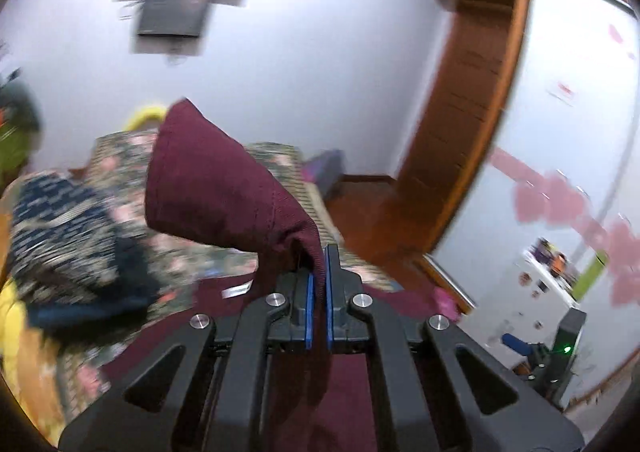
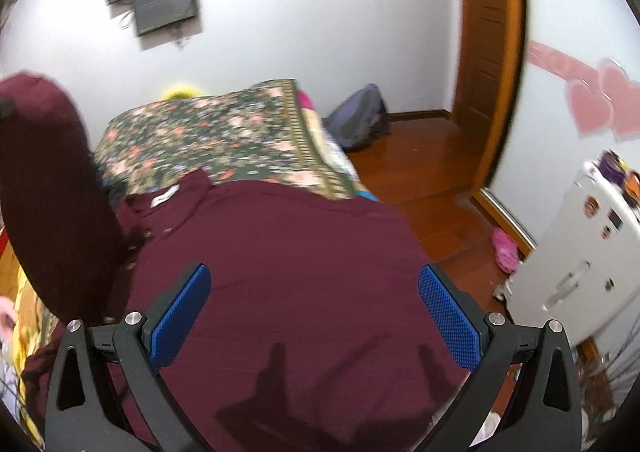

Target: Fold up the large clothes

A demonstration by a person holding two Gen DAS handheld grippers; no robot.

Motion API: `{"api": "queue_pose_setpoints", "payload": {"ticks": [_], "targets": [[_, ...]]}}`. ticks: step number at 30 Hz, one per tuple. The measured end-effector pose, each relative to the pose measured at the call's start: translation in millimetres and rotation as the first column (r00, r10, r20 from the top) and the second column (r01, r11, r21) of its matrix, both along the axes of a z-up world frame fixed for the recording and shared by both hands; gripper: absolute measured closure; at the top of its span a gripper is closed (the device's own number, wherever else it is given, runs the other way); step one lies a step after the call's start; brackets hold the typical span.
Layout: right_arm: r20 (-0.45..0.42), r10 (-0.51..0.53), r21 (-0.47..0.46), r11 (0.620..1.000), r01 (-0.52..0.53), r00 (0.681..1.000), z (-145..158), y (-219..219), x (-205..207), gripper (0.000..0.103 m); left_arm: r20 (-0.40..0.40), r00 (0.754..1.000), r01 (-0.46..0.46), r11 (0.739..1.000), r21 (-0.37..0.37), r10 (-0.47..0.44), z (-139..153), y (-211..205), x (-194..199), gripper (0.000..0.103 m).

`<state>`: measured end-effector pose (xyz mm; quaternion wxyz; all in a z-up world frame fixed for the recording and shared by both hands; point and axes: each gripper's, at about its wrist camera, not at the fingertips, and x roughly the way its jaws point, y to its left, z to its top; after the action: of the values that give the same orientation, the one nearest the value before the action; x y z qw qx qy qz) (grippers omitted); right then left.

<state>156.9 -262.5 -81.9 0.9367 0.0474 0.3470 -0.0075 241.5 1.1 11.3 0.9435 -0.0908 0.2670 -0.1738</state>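
Observation:
A large maroon garment (image 2: 280,252) lies spread on the bed, its collar and white label (image 2: 165,196) toward the far side. My left gripper (image 1: 319,252) is shut on a lifted part of the maroon garment (image 1: 208,180), which stands up above the bed. That raised part also shows at the left of the right wrist view (image 2: 44,188). My right gripper (image 2: 314,308) is open and empty, hovering just above the garment's body, blue pads (image 2: 448,316) wide apart.
The bed has a floral cover (image 2: 208,132). A dark blue patterned cloth (image 1: 68,228) lies on it at the left. A backpack (image 2: 356,120) and pink slipper (image 2: 505,250) lie on the wooden floor. A white fridge (image 2: 576,264) stands at right, beside a doorway (image 2: 488,52).

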Motion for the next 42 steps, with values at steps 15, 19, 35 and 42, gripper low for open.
{"api": "queue_pose_setpoints", "payload": {"ticks": [15, 19, 35, 42], "targets": [[-0.108, -0.192, 0.065, 0.978, 0.2, 0.975, -34, -86, -16, 0.0, -0.398, 0.882, 0.334, 0.931, 0.149, -0.253, -152, -200, 29, 0.1], [-0.163, -0.194, 0.173, 0.96, 0.221, 0.967, -50, -105, -19, 0.0, -0.435, 0.868, 0.368, 0.899, 0.238, -0.24, -178, -221, 15, 0.094], [-0.321, -0.176, 0.403, 0.864, 0.302, 0.931, -98, -170, -3, 0.001, -0.253, 0.934, 0.328, 0.891, 0.315, -0.254, -118, -206, -12, 0.038], [-0.421, -0.113, 0.583, 0.726, 0.364, 0.9, -141, -196, 13, 0.019, -0.173, 0.981, 0.142, 0.928, 0.346, -0.086, -95, -136, 16, 0.032]]}}
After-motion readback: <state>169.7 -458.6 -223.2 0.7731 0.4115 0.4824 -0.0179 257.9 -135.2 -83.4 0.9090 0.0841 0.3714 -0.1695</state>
